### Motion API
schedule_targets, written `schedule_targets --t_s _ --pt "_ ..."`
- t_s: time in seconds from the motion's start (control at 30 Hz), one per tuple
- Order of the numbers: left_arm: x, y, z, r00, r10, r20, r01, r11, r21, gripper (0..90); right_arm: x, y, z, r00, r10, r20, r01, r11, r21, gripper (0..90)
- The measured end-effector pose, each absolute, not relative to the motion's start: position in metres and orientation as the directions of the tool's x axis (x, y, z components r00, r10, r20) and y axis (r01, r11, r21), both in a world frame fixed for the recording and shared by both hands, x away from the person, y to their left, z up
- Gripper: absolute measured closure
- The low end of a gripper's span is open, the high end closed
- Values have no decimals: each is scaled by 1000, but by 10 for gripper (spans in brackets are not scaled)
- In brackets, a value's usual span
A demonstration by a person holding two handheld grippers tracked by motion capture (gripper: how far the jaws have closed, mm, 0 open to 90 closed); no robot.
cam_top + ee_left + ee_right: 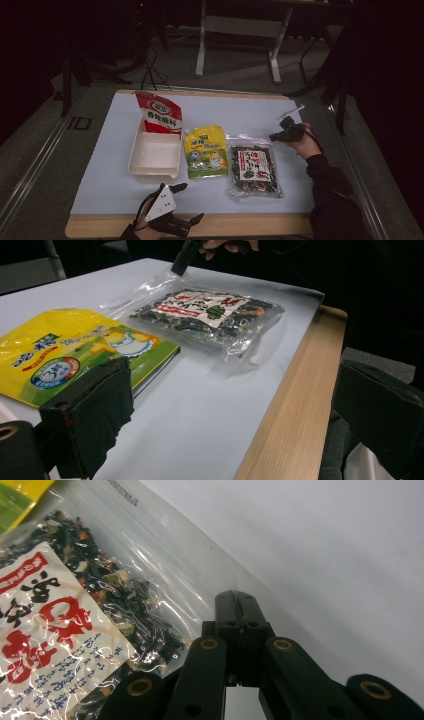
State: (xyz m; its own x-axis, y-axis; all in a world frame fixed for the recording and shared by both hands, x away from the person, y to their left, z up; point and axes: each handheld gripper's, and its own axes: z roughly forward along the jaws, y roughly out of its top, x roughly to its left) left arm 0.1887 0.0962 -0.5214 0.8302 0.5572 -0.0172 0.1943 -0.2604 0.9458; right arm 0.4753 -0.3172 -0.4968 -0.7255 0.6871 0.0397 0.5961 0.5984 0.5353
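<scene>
Black hand-held gripper (235,611) arms carry brass-ringed pivots; the person's sleeve (330,182) is dark.

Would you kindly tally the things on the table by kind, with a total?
Food packets: 3 – red-and-white packet, yellow pouch, clear bag of dried mix
White trays: 1 – white tray
Total: 4

On the counter (300,170) a white tray (155,155), a yellow pouch (205,151) and a clear bag of dark dried food (252,170) lie side by side. The right gripper (276,136) sits at the bag's far right corner. The left gripper (189,202) rests near the counter's front edge, fingers apart.
</scene>
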Motion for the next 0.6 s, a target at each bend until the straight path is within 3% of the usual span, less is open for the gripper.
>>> schedule_targets --t_s 0.4,0.6 --pt "193 88 -518 844 535 -32 195 -250 948 46 452 -331 -455 -732 681 -17 528 583 618 900" --pt "200 86 -512 845 532 -46 215 -260 941 57 435 -328 -430 -760 646 -69 448 598 664 900"
